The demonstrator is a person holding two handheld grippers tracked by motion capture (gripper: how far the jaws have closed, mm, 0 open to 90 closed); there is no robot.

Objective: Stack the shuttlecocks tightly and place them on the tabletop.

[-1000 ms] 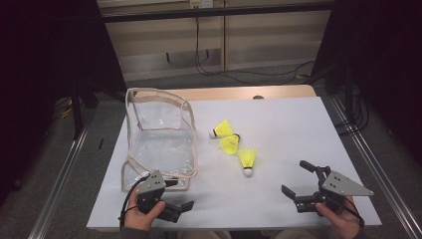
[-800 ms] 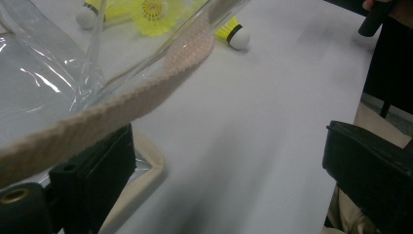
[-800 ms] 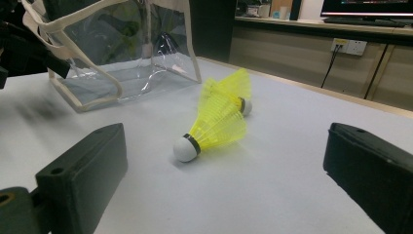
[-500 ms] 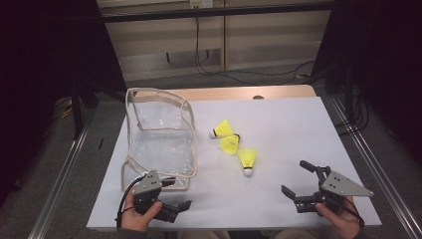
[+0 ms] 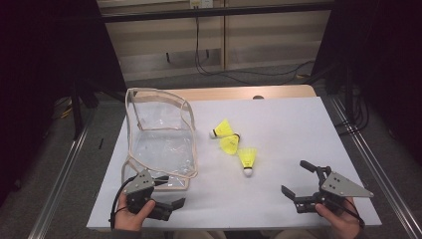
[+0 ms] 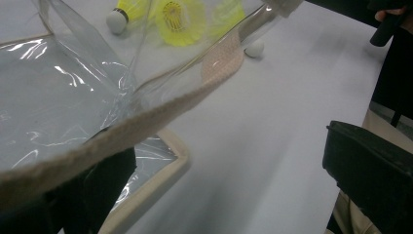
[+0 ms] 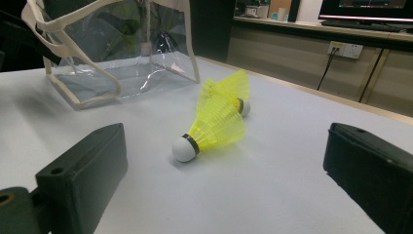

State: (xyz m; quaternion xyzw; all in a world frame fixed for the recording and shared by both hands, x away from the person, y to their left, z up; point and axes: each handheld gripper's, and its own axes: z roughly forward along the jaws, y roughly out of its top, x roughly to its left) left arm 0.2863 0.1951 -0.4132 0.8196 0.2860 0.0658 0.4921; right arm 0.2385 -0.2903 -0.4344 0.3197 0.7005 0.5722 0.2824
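A clear plastic bag with beige trim stands open at the table's left. Three yellow shuttlecocks lie in a cluster just right of it. My left gripper is open at the bag's near corner. In the left gripper view, the bag's beige strap crosses in front of one jaw, and shuttlecocks show through the plastic. My right gripper is open at the front right, pointing at the nearest shuttlecock, which lies a short way ahead of its jaws with its white cork toward me.
The white table top has free room on its right half and along the front between the grippers. A wooden strip edges the far side. Metal rails run beside the table.
The left gripper has drifted slightly left and back toward the person beside the bag's corner. The right gripper, bag and shuttlecocks have not moved.
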